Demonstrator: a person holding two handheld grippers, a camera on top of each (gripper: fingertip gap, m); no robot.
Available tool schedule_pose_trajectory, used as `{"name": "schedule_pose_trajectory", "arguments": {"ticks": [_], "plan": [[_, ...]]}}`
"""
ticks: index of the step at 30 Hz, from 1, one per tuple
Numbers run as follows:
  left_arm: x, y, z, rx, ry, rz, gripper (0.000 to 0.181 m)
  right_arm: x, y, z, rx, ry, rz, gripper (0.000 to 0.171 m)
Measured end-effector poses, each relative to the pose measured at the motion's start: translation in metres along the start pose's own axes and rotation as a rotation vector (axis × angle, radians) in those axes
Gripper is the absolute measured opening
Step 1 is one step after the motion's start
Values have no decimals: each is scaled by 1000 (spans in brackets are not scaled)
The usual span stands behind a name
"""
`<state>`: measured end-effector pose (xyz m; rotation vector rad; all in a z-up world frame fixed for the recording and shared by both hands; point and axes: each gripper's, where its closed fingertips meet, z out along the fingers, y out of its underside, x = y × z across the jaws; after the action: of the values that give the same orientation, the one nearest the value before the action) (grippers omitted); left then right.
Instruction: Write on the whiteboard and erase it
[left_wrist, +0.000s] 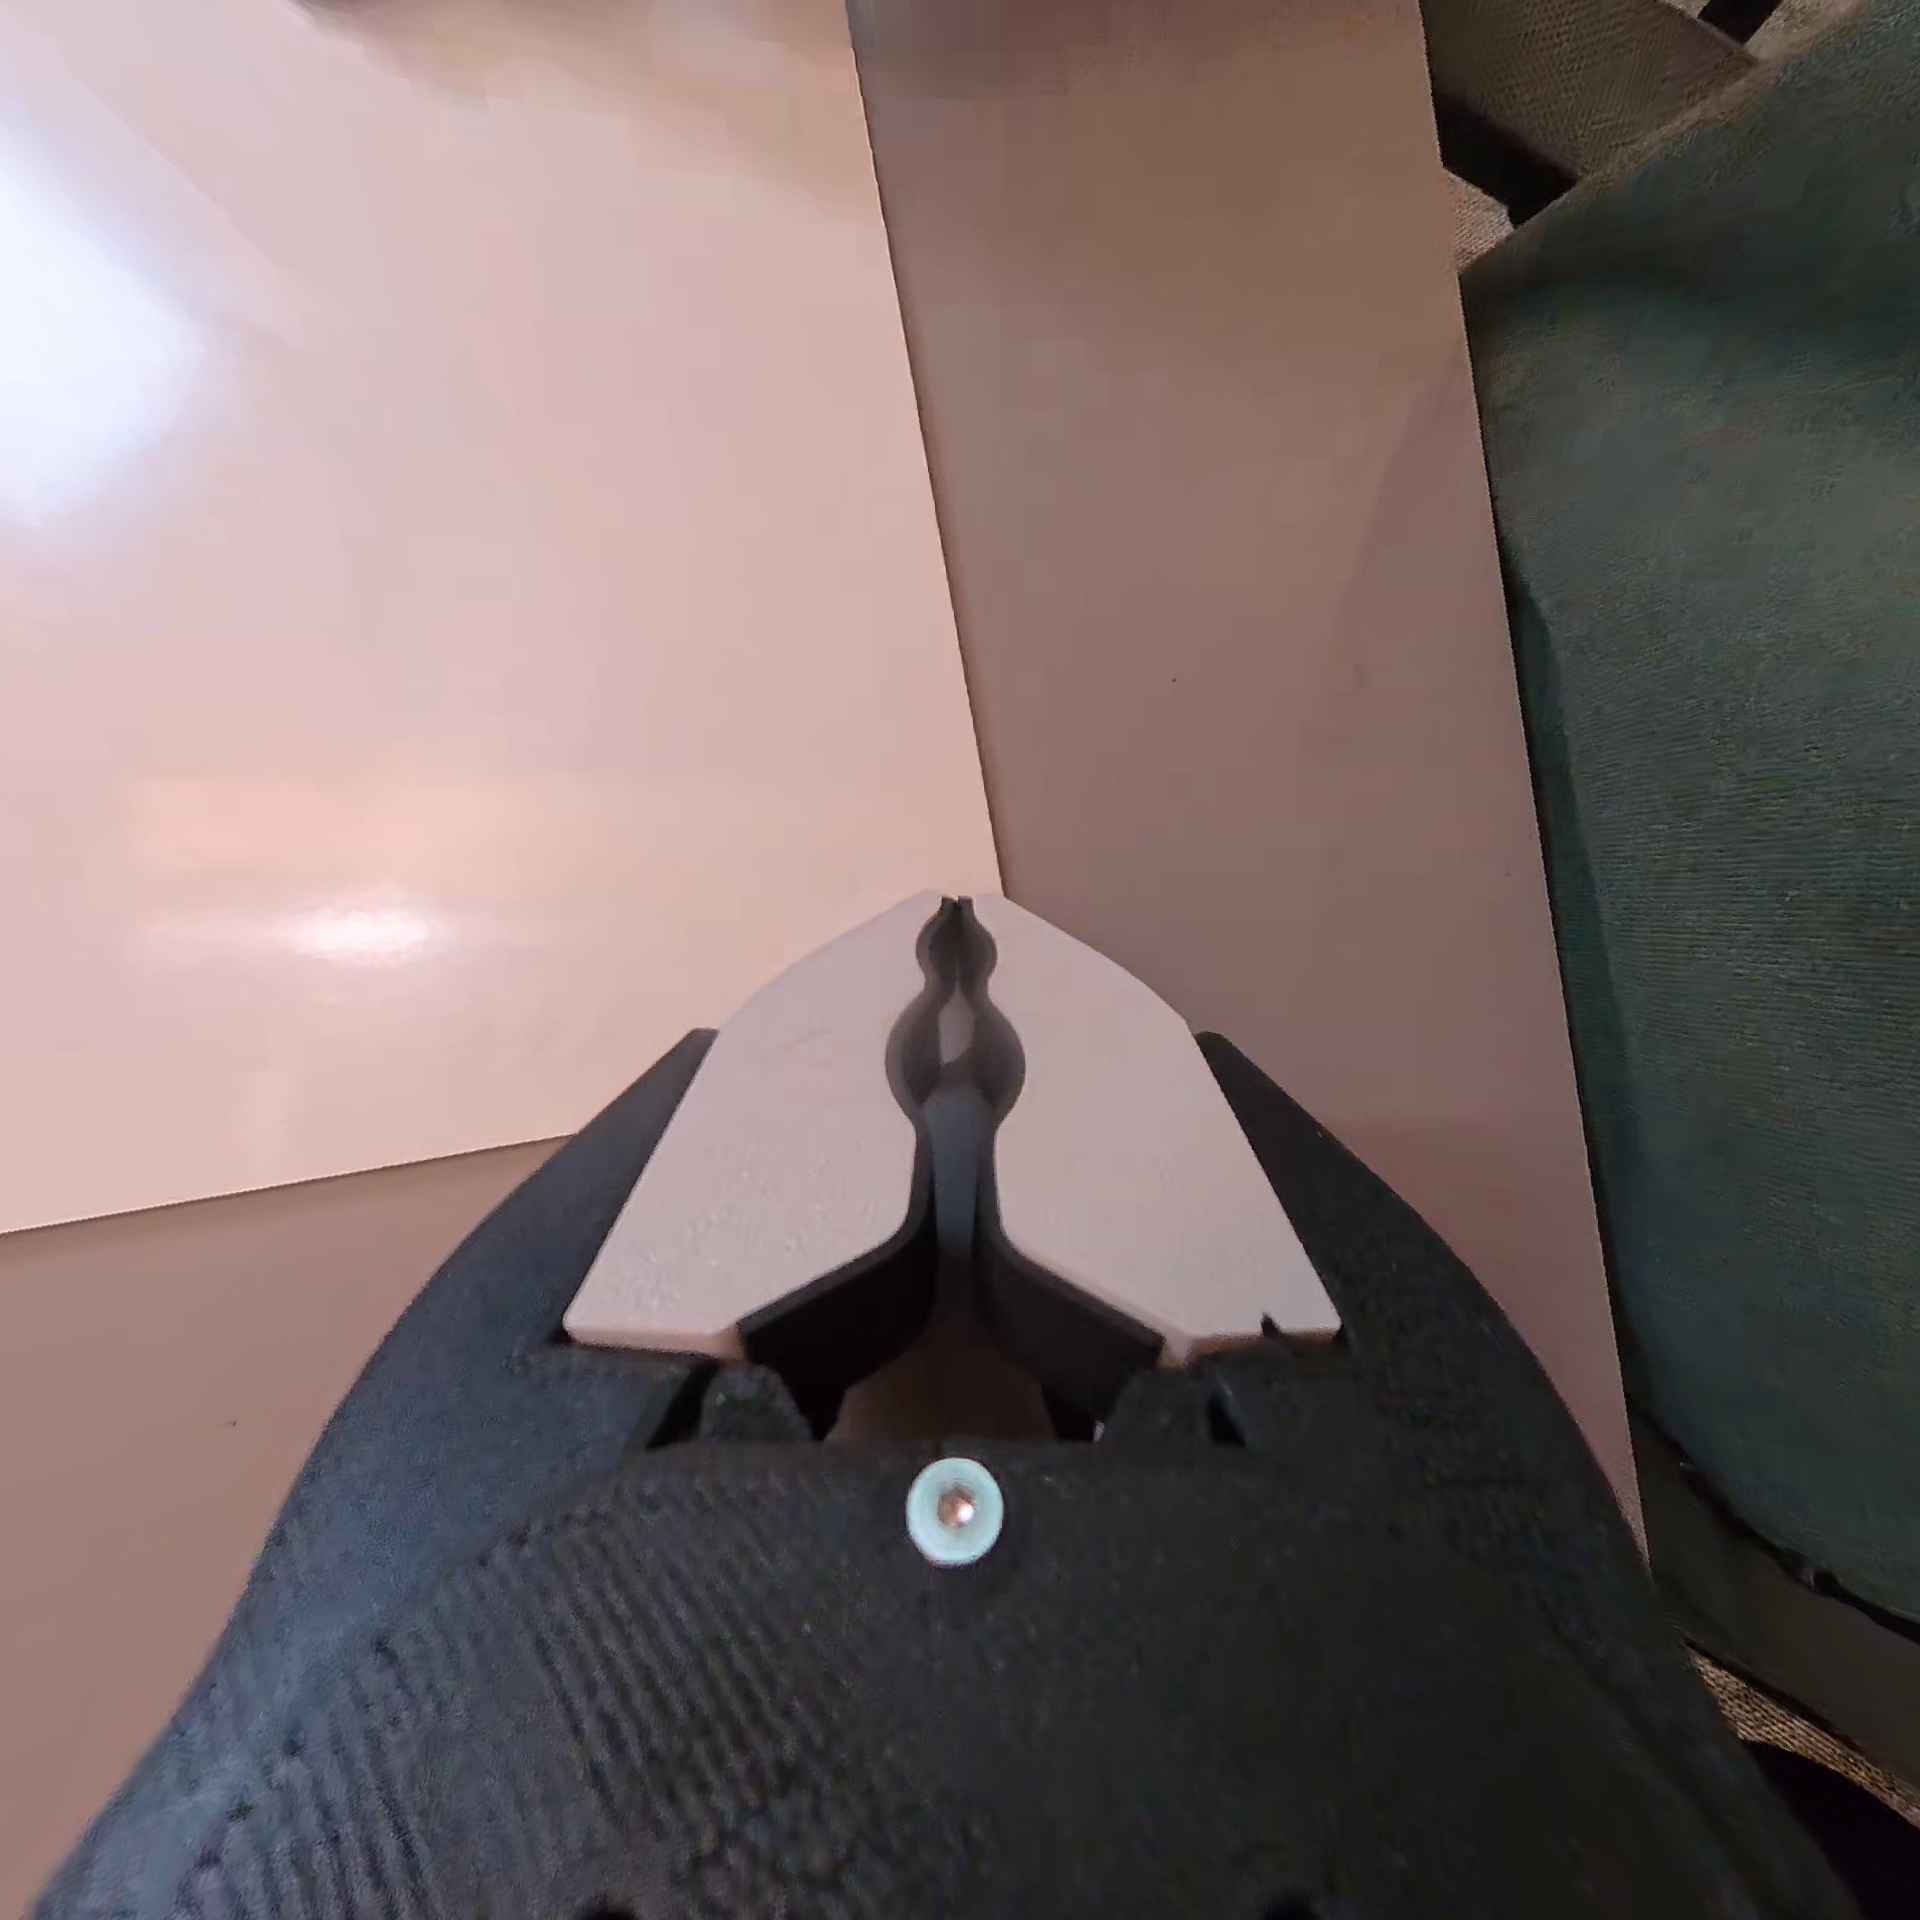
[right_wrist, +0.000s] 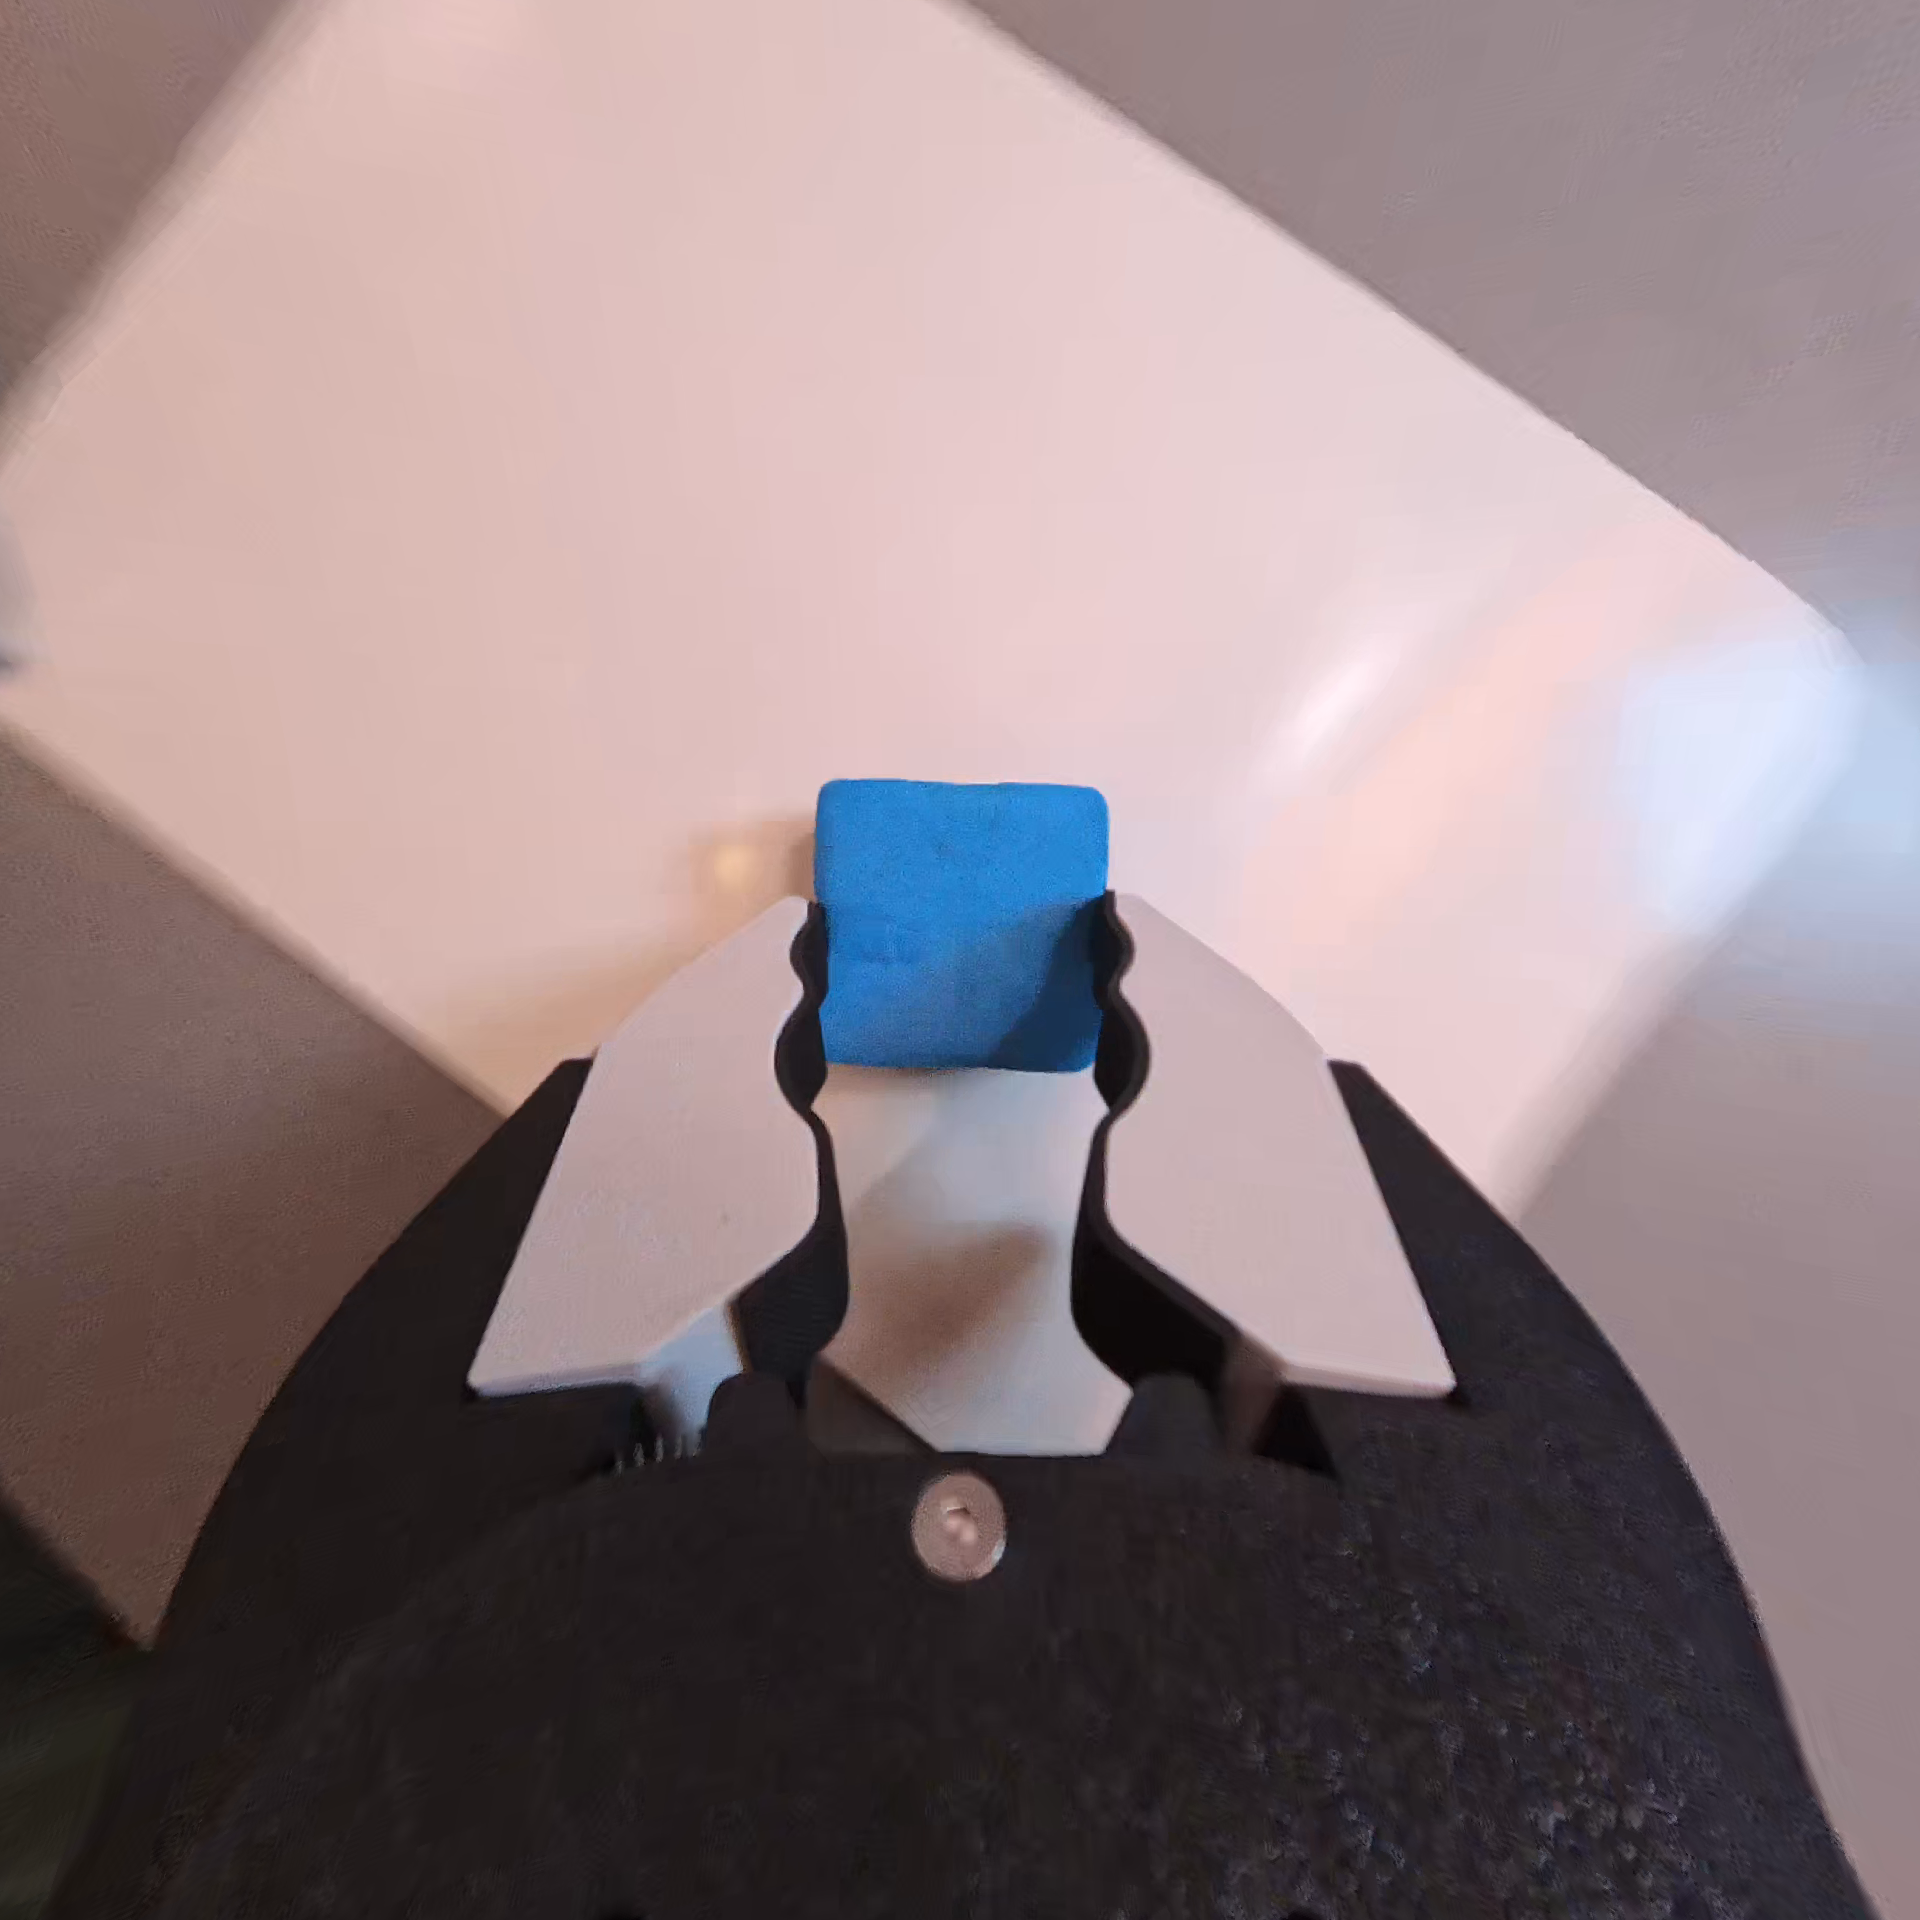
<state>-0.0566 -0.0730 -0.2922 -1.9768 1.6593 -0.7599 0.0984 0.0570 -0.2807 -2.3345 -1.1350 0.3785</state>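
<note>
Beige and smooth, the desk (left_wrist: 260, 1403) carries a glossy whiteboard (left_wrist: 468, 623) that lies flat on it and catches bright patches of reflected light. From the left wrist view, the left hand-held gripper (left_wrist: 957, 906) rests low at the board's right edge, its two pale fingers pressed together with nothing between them; whether its tips touch the board or the desk cannot be told. Dark green fabric (left_wrist: 1714, 831) fills the right side of that view, just past the desk's edge. From the right wrist view, the right hand-held gripper (right_wrist: 958, 914) hangs over the whiteboard (right_wrist: 727, 468), which sits at a slant across the frame, and its fingers are clamped on a small blue eraser (right_wrist: 958, 925), a soft foam-like block with rounded corners. The block is held by its sides near the fingertips, with its far end sticking out beyond them. No writing shows on the visible board, and motion blur softens the board's edges, so faint marks may be missed. The erasing step seems to be in hand. Several things could go wrong from here. The grip is shallow, so a hard push down could tilt the block or squeeze it out of the fingers. The board appears to lie loose, so a sideways wipe could drag it across the desk unless the left hand-held gripper pins it. A tilted approach could put the hard fingertips, not the foam, on the glossy surface.
</note>
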Motion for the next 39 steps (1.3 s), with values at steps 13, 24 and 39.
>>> {"name": "schedule_pose_trajectory", "arguments": {"ticks": [13,24,39], "plan": [[-2,2,-1,-26,-37,27,0,91,-73,46,55,2,80,50],[-2,1,-1,-9,-21,2,0,161,-118,72,83,180,228,52],[-21,-5,-5,91,-64,-23,0,163,-98,0,412,235,190,81]]}}
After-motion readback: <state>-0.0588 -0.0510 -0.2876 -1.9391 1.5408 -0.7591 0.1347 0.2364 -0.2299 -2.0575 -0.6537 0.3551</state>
